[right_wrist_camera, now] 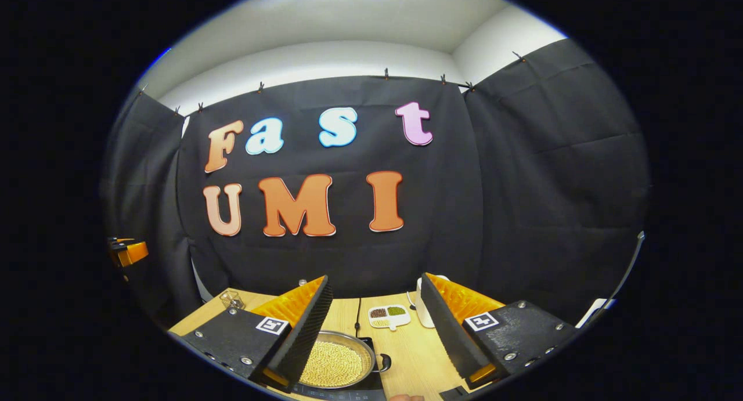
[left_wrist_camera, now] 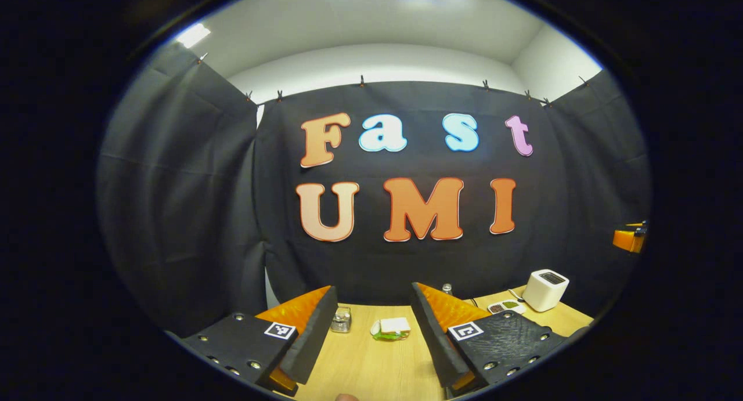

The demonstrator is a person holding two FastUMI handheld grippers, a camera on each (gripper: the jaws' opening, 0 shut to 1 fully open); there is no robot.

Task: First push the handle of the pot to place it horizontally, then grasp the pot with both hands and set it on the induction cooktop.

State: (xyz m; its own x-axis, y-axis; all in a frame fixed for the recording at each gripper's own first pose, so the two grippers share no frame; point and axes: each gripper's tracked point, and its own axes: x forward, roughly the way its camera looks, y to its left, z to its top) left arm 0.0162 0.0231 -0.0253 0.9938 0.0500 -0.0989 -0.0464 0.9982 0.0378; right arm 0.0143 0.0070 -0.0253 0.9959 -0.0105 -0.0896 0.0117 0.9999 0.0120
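In the right gripper view a steel pot (right_wrist_camera: pixel 336 363) full of pale yellow grains rests on the black induction cooktop (right_wrist_camera: pixel 371 383), just below and ahead of my right gripper (right_wrist_camera: pixel 375 291). The left finger hides the pot's left side. A small loop handle (right_wrist_camera: pixel 384 363) sticks out on its right. The right gripper is open and holds nothing. My left gripper (left_wrist_camera: pixel 373 291) is also open and empty above the wooden table (left_wrist_camera: pixel 371 366). Each view shows the other gripper far off at its edge: the right gripper (left_wrist_camera: pixel 630 238) and the left gripper (right_wrist_camera: pixel 129 251).
A small glass jar (left_wrist_camera: pixel 341 320) and a white and green item (left_wrist_camera: pixel 392 327) lie ahead of the left gripper. A divided dish of beans (right_wrist_camera: pixel 389 315) and a white box-shaped appliance (left_wrist_camera: pixel 545 289) stand near the back wall. A clear glass (right_wrist_camera: pixel 232 299) sits at the table's back left.
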